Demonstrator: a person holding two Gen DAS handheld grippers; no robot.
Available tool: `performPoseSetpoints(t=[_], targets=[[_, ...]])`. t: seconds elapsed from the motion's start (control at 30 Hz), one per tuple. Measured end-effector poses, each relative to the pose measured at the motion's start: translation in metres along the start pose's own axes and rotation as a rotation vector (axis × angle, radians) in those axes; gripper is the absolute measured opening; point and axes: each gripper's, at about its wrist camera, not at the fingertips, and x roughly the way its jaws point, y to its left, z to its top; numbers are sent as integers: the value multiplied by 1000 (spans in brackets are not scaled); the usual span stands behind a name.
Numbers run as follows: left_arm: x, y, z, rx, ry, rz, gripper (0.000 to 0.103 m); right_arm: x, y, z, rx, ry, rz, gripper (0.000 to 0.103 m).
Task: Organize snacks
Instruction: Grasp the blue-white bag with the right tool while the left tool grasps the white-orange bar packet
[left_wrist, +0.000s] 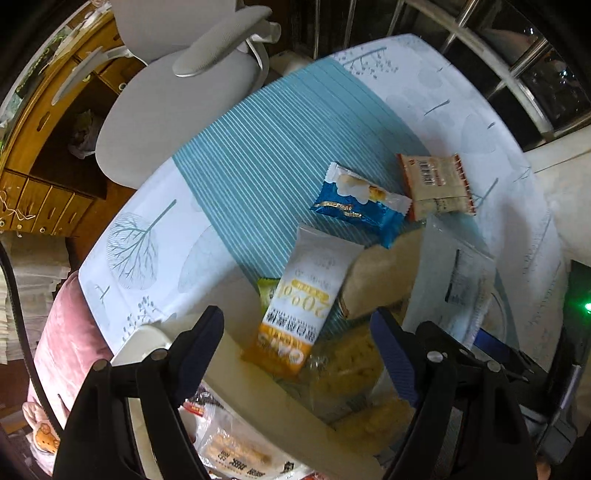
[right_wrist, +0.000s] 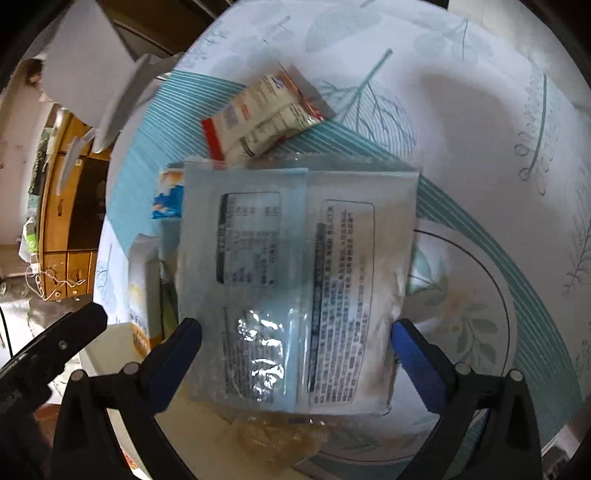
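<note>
My right gripper (right_wrist: 295, 328) is spread wide with a large pale blue-and-white snack bag (right_wrist: 295, 280) between its fingers, back label up; whether the pads touch it I cannot tell. The bag also shows in the left wrist view (left_wrist: 454, 280). My left gripper (left_wrist: 295, 325) is open and empty above the white box (left_wrist: 258, 398). A white-and-orange bar packet (left_wrist: 299, 306) leans on the box edge. A blue packet (left_wrist: 360, 203) and a beige-red packet (left_wrist: 437, 186) lie on the tablecloth. The beige-red packet (right_wrist: 262, 114) lies beyond the bag.
A clear-wrapped yellow snack (left_wrist: 351, 365) lies in the box beside more packets (left_wrist: 236, 454). A grey office chair (left_wrist: 177, 92) stands past the table's far edge, a wooden cabinet (left_wrist: 44, 155) behind it. A flowered plate (right_wrist: 472, 295) lies under the bag's right side.
</note>
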Motion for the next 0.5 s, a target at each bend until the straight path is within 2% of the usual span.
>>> performPoseSetpoints(t=[0.3,0.5], targets=[[37,-8,21,3,78,17,76,12,8,9,1,18,-37,103],[56,-12,31,-4,119,27,61,16,14,7,-37,24,-98,103]])
